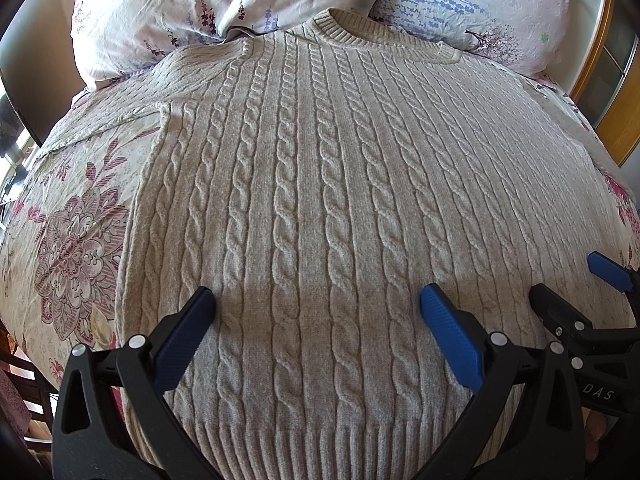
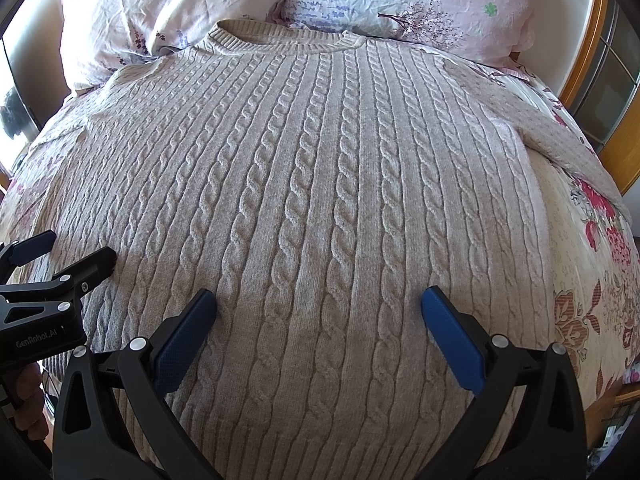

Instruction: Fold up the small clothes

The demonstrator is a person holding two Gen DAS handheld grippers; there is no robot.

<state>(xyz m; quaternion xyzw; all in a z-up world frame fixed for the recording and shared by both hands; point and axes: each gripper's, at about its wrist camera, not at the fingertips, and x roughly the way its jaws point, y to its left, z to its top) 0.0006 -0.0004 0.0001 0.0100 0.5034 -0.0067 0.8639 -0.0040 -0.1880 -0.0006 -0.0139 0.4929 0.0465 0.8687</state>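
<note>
Floral bedspread [image 1: 76,216] serves as my work surface, pillows [image 2: 168,4] at the head. I see the cable-knit sweater [image 1: 320,184] spread flat, front up, collar toward the pillows, sleeves out sideways, presumably so the folds fall square. Left gripper [image 1: 316,308] and right gripper [image 2: 318,306] hover side by side above the hem, jaws wide apart, holding nothing. Folding not yet begun.
</note>
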